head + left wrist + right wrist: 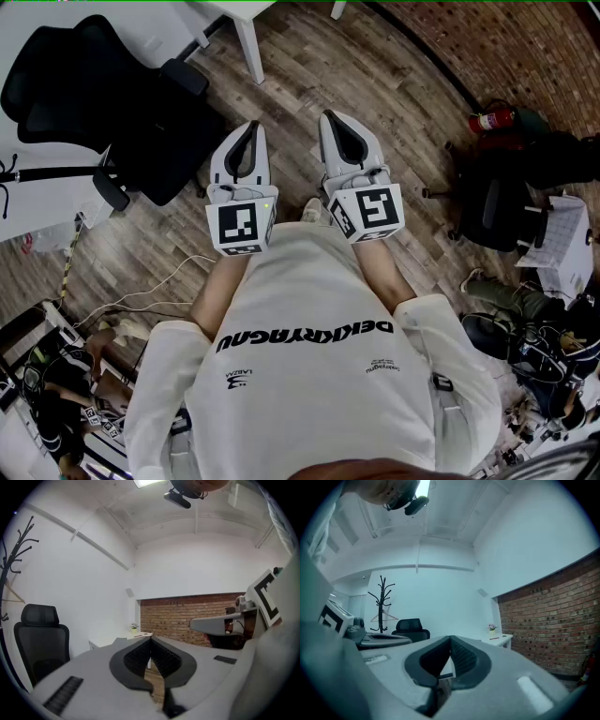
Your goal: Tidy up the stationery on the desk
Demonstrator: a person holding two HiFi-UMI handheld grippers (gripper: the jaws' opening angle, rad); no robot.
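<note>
Wood floor below, and two closed grippers held up over it.
A brick wall runs along one side of the room. A person in a white shirt stands over the floor. A black chair is off to the left. The white desk stands far off, next to the brick wall. The left gripper and the right gripper are side by side in front of the shirt, close but not touching. Both point out flat, their jaws are pressed together, and they hold nothing. A red fire extinguisher lies by the wall. A little plant sits on the desk. Other things on the desk are too small to tell.
</note>
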